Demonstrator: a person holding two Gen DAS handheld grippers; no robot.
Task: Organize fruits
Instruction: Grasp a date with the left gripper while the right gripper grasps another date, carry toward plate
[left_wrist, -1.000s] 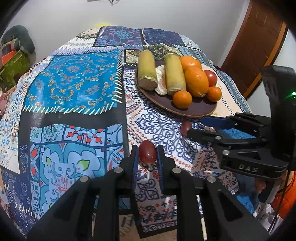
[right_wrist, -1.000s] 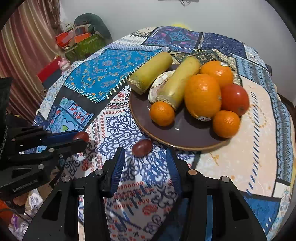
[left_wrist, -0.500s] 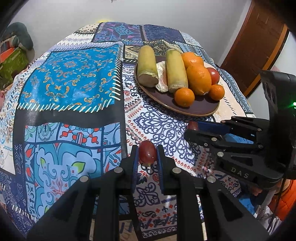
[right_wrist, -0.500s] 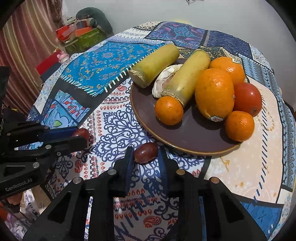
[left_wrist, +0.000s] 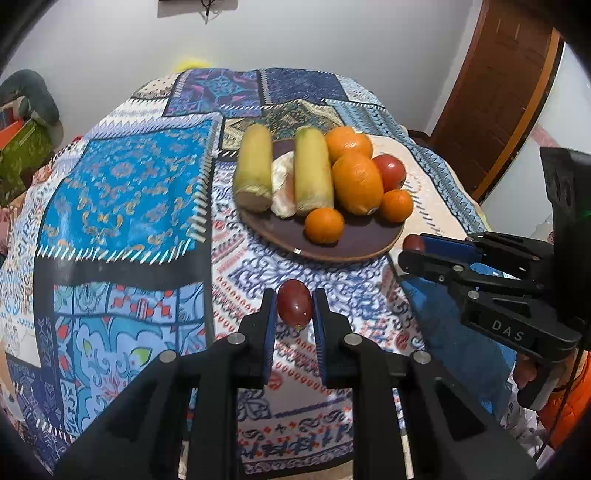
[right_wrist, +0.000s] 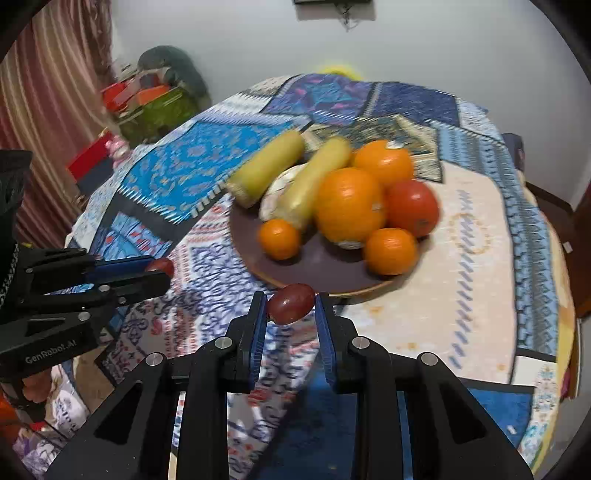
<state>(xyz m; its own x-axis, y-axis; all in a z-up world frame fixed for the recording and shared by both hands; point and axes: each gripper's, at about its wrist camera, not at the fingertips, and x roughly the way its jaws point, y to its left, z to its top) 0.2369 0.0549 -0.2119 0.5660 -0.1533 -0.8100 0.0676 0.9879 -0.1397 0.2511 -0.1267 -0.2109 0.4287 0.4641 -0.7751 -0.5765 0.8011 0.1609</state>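
Two handheld grippers above a patchwork-clothed tabletop (left_wrist: 122, 192), each carrying one small dark-red, grape-like fruit. The left gripper (left_wrist: 294, 308) pinches its red fruit (left_wrist: 294, 303) between blue-padded fingers, clear of the cloth. The right gripper (right_wrist: 288, 304) likewise pinches a second red fruit (right_wrist: 291, 303), held just at the near rim of the brown plate (right_wrist: 325, 266).

The plate already carries the collected produce: two pale yellow-green cylindrical pieces (right_wrist: 269, 170), a large orange (right_wrist: 349, 205) with another behind it, a tomato (right_wrist: 412, 206), and two small oranges (right_wrist: 389, 251) at the front. A pale item between the cylinders cannot be identified.

Each fruit is gripped across its short axis near the fingertips, probably so that it can be set down without the fingers touching the pile. The bare front of the plate appears the likeliest landing place; being round, the fruit may roll on release.
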